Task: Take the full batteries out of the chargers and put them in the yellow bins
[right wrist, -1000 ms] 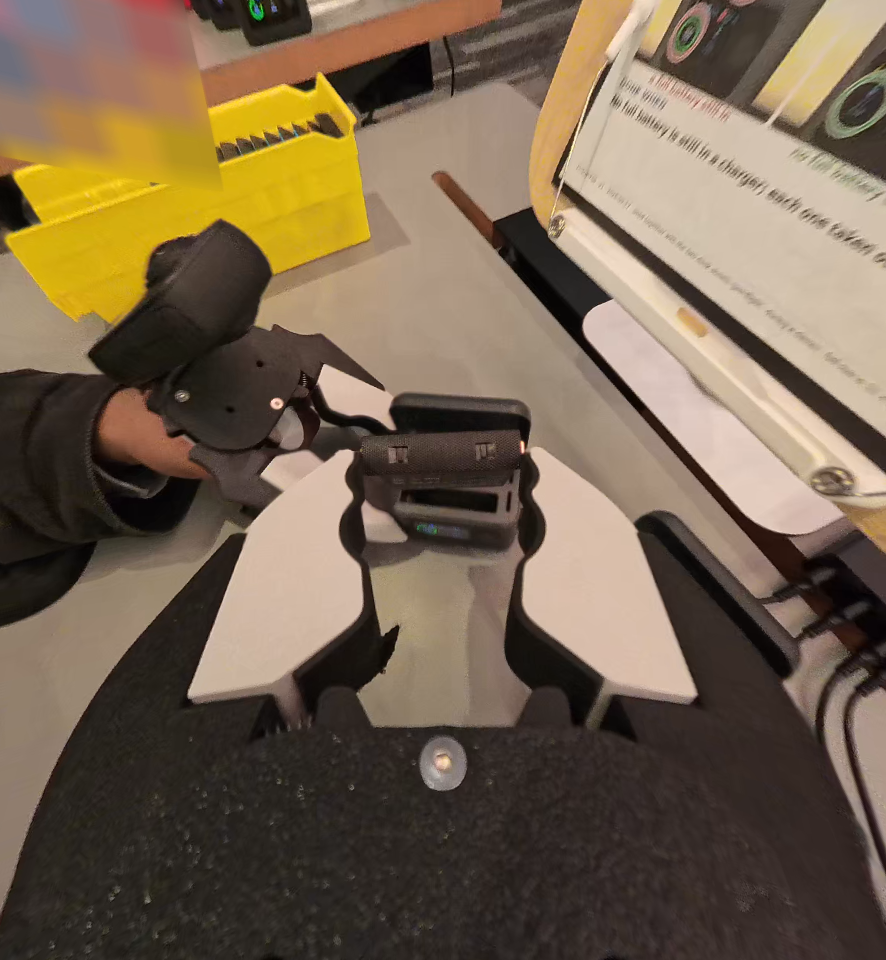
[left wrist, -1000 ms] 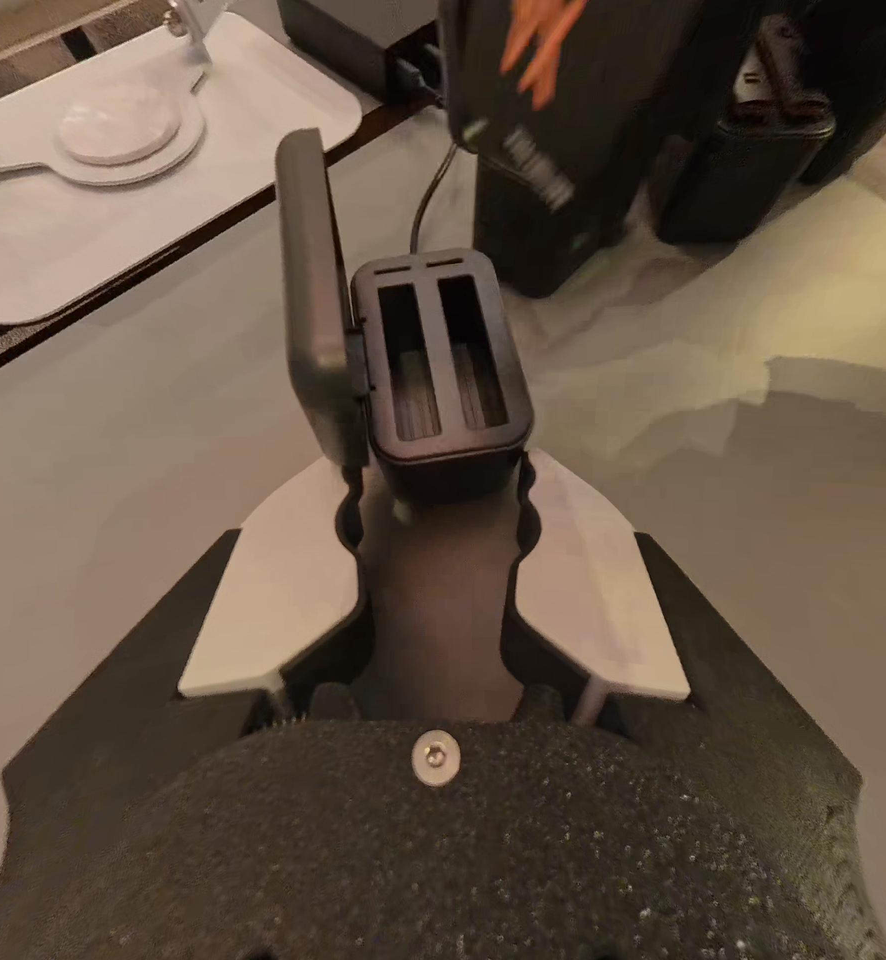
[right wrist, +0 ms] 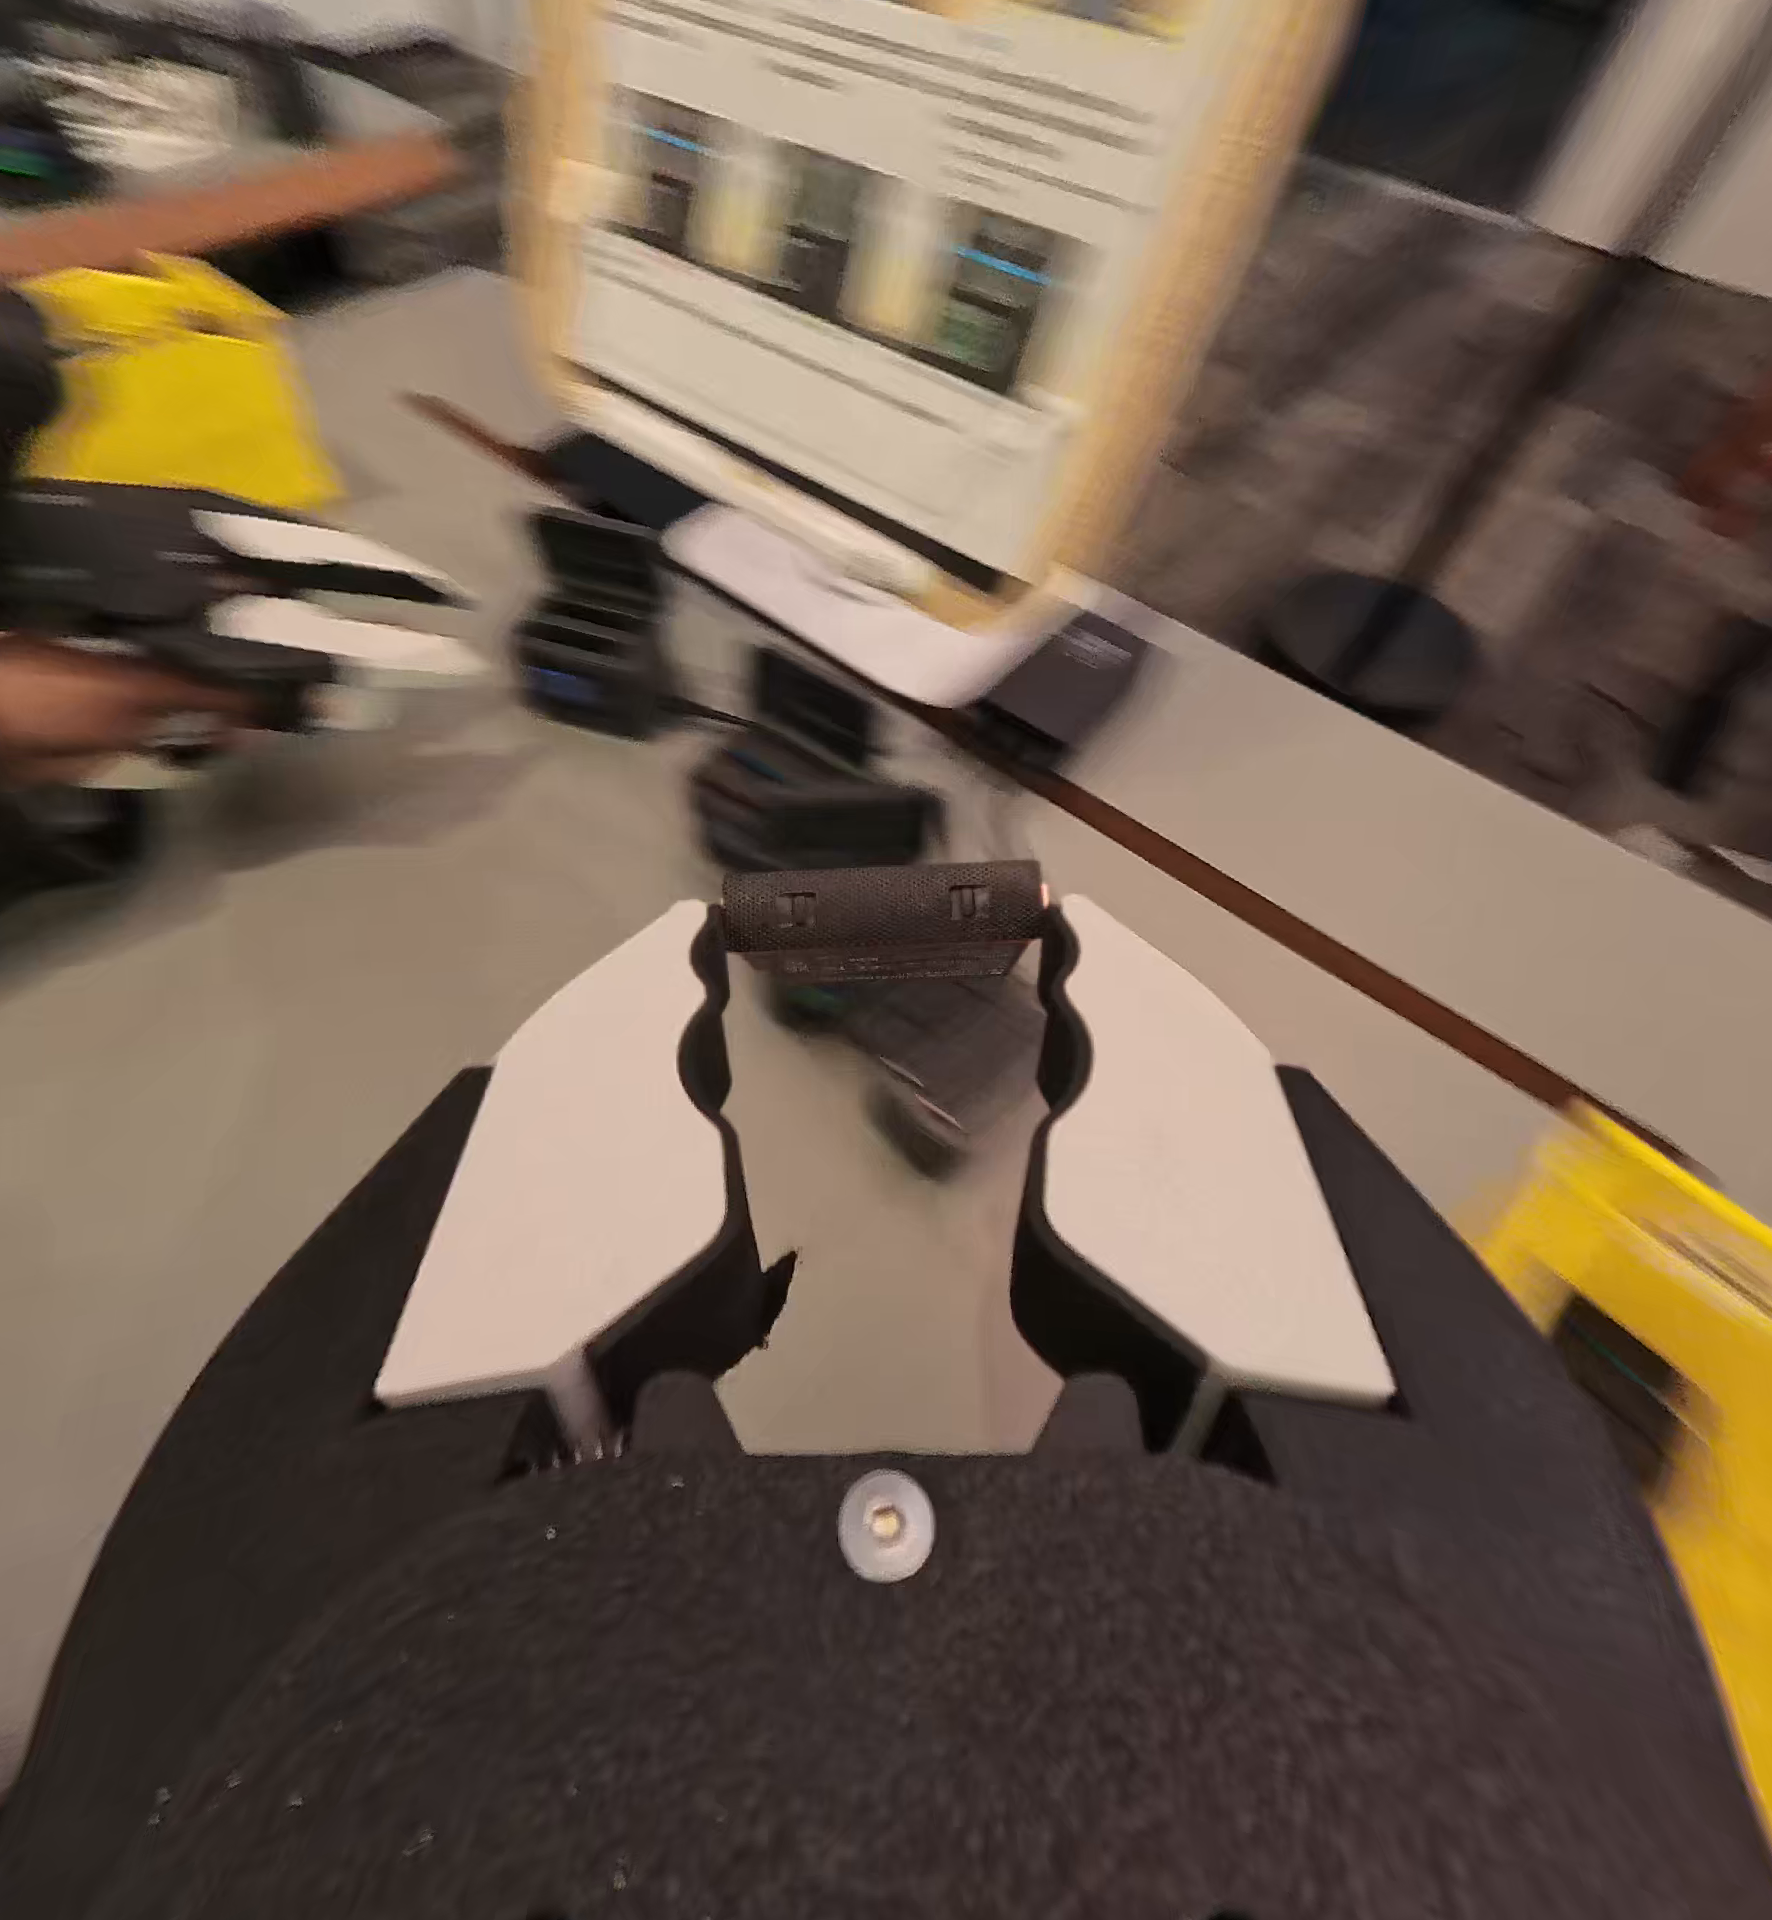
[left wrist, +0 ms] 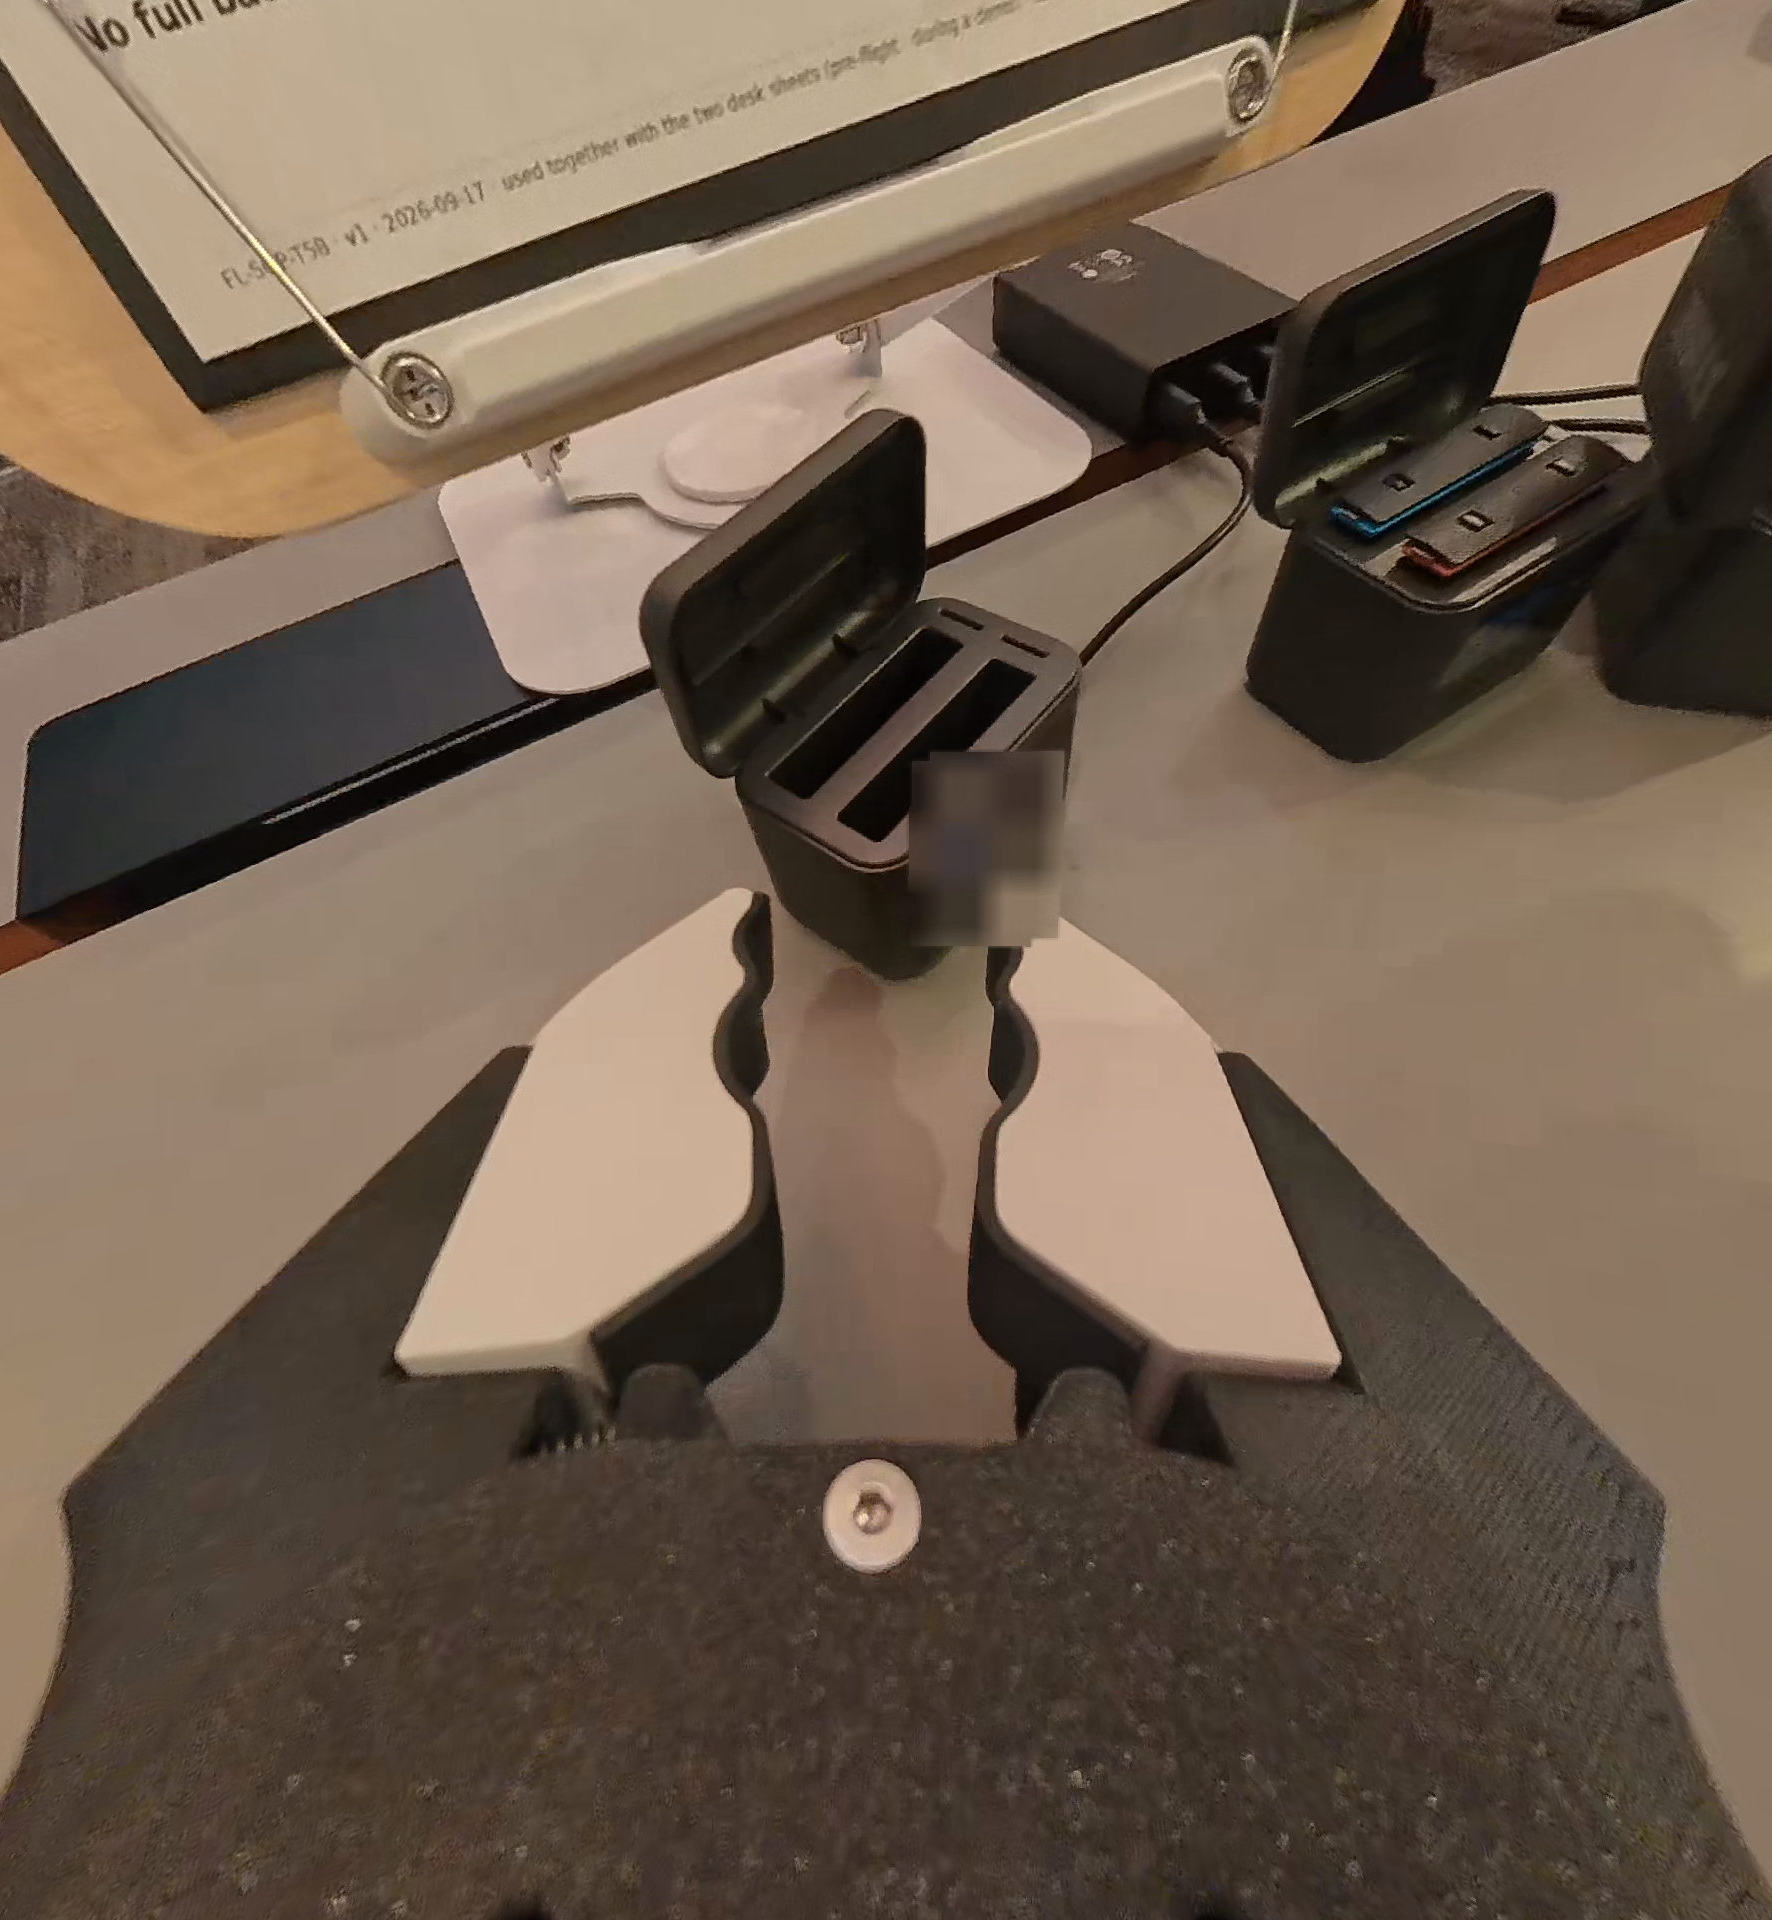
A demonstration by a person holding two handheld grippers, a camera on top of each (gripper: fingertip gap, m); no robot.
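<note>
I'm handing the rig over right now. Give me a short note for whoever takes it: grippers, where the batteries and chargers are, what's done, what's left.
Right gripper: shut on a black battery, held above the table; that view is motion-blurred.
Left gripper: open, empty, just short of the near charger.
Near charger: lid up, both slots empty.
Second charger, farther right: lid up, a blue-edged and a red-edged battery in its slots.
Yellow bin: at the right gripper's lower right; another yellow bin far left.
Left: bin the held battery, then check the second charger's batteries; whether they are full cannot be told.
</note>
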